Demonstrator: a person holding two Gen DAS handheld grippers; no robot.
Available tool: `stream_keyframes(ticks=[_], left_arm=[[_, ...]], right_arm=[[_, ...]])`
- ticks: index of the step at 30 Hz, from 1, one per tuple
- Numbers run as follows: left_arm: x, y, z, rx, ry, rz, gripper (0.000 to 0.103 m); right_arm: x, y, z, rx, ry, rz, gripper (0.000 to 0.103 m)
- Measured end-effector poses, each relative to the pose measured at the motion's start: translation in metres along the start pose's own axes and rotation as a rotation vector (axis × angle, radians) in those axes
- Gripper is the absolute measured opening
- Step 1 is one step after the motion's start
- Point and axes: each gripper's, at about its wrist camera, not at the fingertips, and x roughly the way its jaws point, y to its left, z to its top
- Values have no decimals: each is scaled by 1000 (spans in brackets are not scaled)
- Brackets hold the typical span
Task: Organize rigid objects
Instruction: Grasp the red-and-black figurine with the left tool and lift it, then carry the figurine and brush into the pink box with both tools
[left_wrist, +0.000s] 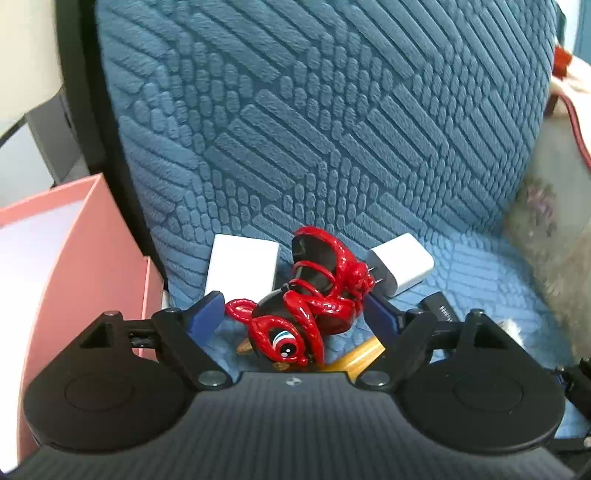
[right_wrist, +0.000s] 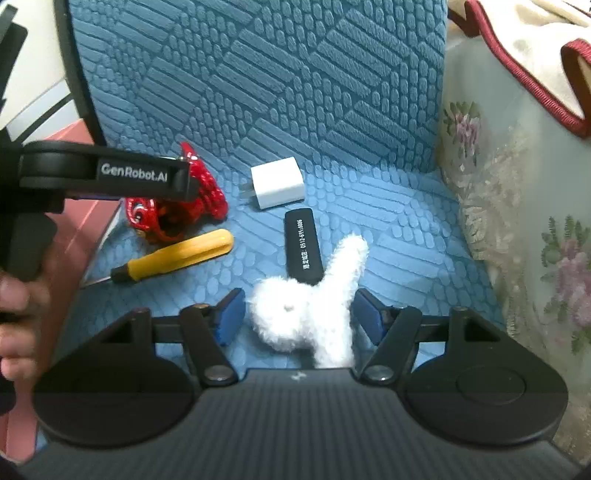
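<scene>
Left gripper (left_wrist: 295, 314) spread wide around the red-and-black figurine (left_wrist: 306, 295), pads clear; right gripper (right_wrist: 297, 314) half-open, straddling the white plush toy (right_wrist: 310, 310).

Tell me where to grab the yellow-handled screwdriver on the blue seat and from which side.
Take the yellow-handled screwdriver across the middle of its fat plastic handle, probably from above, pads closing on its two long sides. It lies flat on the blue textured seat cushion, and the thin metal shaft offers little to hold. The rounded handle end sits close to the red-and-black figurine, so stay toward the black collar.
</scene>
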Motion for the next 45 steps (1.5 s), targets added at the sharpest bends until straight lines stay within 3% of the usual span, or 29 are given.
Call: stream_keyframes(ticks=[9, 17, 19, 23, 29, 36, 45], left_arm=[[6, -16, 2, 201, -7, 8, 85], [29, -19, 3, 214, 62, -40, 79], [31, -21, 3, 223, 52, -35, 70], [28, -18, 6, 177, 42, -40, 60], [8, -8, 8, 89, 18, -52, 59], [-36, 15, -2, -87, -8, -79, 59], [-96, 9, -29, -156, -18, -105, 59]], right_arm=[[1, -9, -1, 1, 0, -44, 51], [4, -10, -3, -4, 4, -34, 51], [4, -11, -3, -3, 3, -30, 51], [4, -14, -1, 14, 7, -19, 51], [-3, -17, 6, -29, -16, -1, 51], [-23, -25, -1, 2, -14, 13, 51], [-76, -13, -16, 5, -36, 41, 51]])
